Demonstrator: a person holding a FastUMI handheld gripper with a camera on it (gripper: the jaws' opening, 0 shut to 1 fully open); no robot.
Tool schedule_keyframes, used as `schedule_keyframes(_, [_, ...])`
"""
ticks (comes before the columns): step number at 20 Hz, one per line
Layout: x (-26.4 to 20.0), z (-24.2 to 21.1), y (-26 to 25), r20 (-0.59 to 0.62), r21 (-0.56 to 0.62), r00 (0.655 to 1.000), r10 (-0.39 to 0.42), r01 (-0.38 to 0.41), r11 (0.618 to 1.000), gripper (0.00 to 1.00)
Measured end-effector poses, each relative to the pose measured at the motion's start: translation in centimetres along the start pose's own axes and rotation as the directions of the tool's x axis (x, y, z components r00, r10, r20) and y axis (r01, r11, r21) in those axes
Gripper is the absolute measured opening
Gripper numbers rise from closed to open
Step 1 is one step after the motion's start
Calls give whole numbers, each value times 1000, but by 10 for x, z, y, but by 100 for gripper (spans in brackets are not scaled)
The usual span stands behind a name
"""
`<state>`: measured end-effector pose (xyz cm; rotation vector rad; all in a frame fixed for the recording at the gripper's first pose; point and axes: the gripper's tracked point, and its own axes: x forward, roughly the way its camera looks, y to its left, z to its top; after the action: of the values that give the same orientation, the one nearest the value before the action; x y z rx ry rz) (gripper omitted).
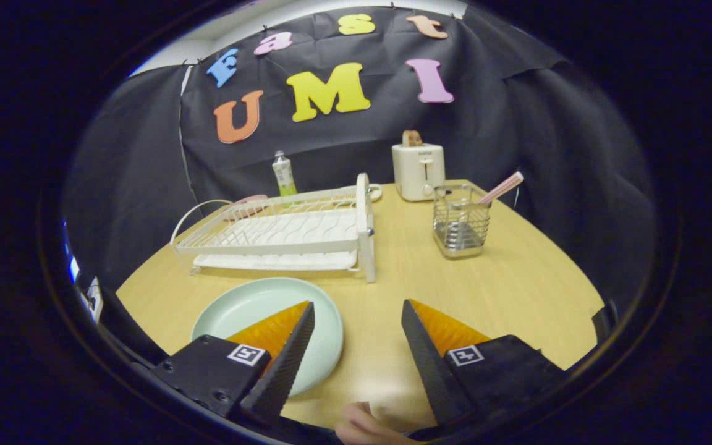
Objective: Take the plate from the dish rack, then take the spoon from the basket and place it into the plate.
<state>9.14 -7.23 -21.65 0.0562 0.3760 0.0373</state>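
A pale green plate (pixel 257 306) lies flat on the wooden table (pixel 504 290), just in front of the white dish rack (pixel 282 232). My gripper (pixel 358 304) is open and holds nothing; its left finger hangs over the plate's right part, its right finger over bare table. Beyond the fingers to the right stands a wire basket (pixel 460 227) with a pink-handled spoon (pixel 502 188) leaning out of it toward the right.
A white toaster (pixel 418 170) with a slice of bread stands behind the basket. A small bottle (pixel 283 173) stands behind the rack. A pink dish (pixel 246 204) rests at the rack's far left end. A fingertip (pixel 356 426) shows below the fingers.
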Motion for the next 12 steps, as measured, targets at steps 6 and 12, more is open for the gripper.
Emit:
schedule_keyframes(6, [-2,46,-64,188,19,980,-65,63,998,100])
schedule_keyframes(12, [21,69,-126,212,11,965,-151,153,988,100])
